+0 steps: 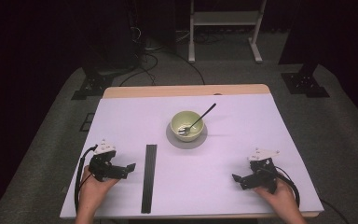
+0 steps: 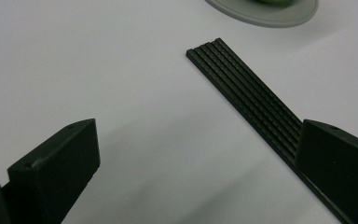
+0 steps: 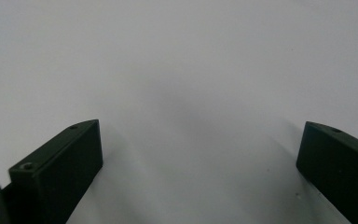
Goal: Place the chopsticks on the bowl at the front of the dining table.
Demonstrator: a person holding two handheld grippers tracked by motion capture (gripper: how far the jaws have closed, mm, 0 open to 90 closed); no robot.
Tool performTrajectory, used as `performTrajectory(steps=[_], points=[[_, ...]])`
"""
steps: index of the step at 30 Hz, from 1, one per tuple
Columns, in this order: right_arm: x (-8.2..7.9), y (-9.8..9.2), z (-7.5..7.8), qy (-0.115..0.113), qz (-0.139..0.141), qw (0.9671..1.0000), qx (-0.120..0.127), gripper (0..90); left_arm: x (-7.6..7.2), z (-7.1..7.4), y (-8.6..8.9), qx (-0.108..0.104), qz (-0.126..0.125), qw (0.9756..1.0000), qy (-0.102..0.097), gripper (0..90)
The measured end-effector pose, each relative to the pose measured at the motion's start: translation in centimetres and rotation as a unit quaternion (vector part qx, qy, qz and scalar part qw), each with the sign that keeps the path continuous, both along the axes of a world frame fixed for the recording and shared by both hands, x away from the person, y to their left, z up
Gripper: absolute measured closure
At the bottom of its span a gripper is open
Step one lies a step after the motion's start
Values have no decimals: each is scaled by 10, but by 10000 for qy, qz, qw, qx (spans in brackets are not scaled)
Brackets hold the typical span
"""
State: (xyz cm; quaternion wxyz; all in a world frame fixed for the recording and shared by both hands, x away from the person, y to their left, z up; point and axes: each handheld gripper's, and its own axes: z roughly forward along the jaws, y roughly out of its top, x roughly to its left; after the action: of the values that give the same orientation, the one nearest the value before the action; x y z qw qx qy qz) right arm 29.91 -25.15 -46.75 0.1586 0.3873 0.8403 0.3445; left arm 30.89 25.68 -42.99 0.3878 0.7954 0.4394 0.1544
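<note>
- In the left gripper view the long black ribbed strip (image 2: 247,95) runs under the right-hand jaw, so its near end is covered, and the round grey plate (image 2: 265,11) is cut off by the top edge.
- From the high view the contents of the pale green bowl (image 1: 187,125) are too small to make out; a dark-handled metal spoon (image 1: 198,119) leans in it, handle pointing to the far right.
- The strip lies flat on the white table top (image 1: 223,163), lengthwise from near to far, its near end close to the table's front edge and its far end short of the plate (image 1: 186,140); it is narrow, matte and grooved along its length (several parallel ridges show up close).
- The left gripper (image 1: 129,168) sits just to the left of the strip, jaws spread wide and holding nothing.
- The right gripper (image 1: 236,178) rests well apart on the right side of the table, jaws likewise wide and empty over bare white surface (image 3: 191,93).
- Between strip and right gripper the table top lies open; the bowl on its plate stands farther back, near the middle.
</note>
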Motion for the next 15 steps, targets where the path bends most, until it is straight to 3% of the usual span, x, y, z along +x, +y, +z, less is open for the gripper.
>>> performTrajectory(steps=[15], points=[[0,0,0,0,-1,10000,0,0,-1,-4,-17,14,-208,9997,127,0]])
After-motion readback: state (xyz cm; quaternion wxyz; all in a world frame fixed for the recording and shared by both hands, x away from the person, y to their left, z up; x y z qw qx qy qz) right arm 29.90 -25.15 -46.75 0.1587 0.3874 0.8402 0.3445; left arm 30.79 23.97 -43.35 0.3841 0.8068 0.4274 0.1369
